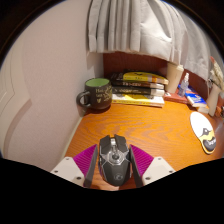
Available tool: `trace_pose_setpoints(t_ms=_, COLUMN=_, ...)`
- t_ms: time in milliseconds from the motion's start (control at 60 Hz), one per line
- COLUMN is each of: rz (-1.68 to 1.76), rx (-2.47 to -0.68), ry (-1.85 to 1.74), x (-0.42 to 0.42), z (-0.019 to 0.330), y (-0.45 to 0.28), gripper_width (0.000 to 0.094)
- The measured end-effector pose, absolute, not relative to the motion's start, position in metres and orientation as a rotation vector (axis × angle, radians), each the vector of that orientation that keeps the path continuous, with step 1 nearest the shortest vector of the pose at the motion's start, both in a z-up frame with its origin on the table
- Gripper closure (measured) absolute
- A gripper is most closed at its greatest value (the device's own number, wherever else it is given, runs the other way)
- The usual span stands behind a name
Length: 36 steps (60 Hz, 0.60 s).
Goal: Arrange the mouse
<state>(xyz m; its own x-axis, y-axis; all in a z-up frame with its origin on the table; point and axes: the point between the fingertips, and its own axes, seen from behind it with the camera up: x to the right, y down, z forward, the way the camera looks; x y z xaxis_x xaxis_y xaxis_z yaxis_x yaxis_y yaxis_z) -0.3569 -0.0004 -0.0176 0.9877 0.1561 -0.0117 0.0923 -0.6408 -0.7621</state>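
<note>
A: Where is the mouse (114,159) right now?

B: It sits between the two fingers of my claw (113,168), nearest of everything. It is a dark grey mouse with a scroll wheel, its nose pointing away from me. The pink pads (84,160) on the inner faces of my fingers lie against its left and right flanks, so my claw is pinching the mouse from both sides. I cannot tell whether its underside touches the counter (150,128) or hangs just above it.

A: And what lies around it?

B: The orange-brown wooden counter spreads out ahead of my fingers. Off to the right, a little farther than the mouse, there is a pale oval thing with a dark mark (204,131) lying flat near the counter's right edge; I cannot say what it is.

A: Farther out?

B: On the left, well beyond the mouse, stands a dark green mug (96,95) with pale lettering, its handle turned to the left. Just to its right lies a low stack of books (138,88), the top one dark with yellow on it, a paler one beneath. Right of the books there are some small items (192,97) I cannot make out, one blue, and a slim pale bottle-like shape (183,80) upright near them.

A: And behind all that?

B: A pale wall (50,50) on the left, and a light curtain (135,25) in folds hanging above the far side of the counter
</note>
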Motion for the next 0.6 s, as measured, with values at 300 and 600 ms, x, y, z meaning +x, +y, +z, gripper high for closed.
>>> trace_pose_setpoints(t_ms=300, rz=0.082, rx=-2.350, ry=-0.157, x=-0.354, z=-0.018, y=0.006, gripper_width=0.0544)
trace_pose_setpoints(t_ms=600, rz=0.119, rx=-2.267, ry=-0.193, x=-0.314, z=0.068, y=0.037, gripper_width=0.0571)
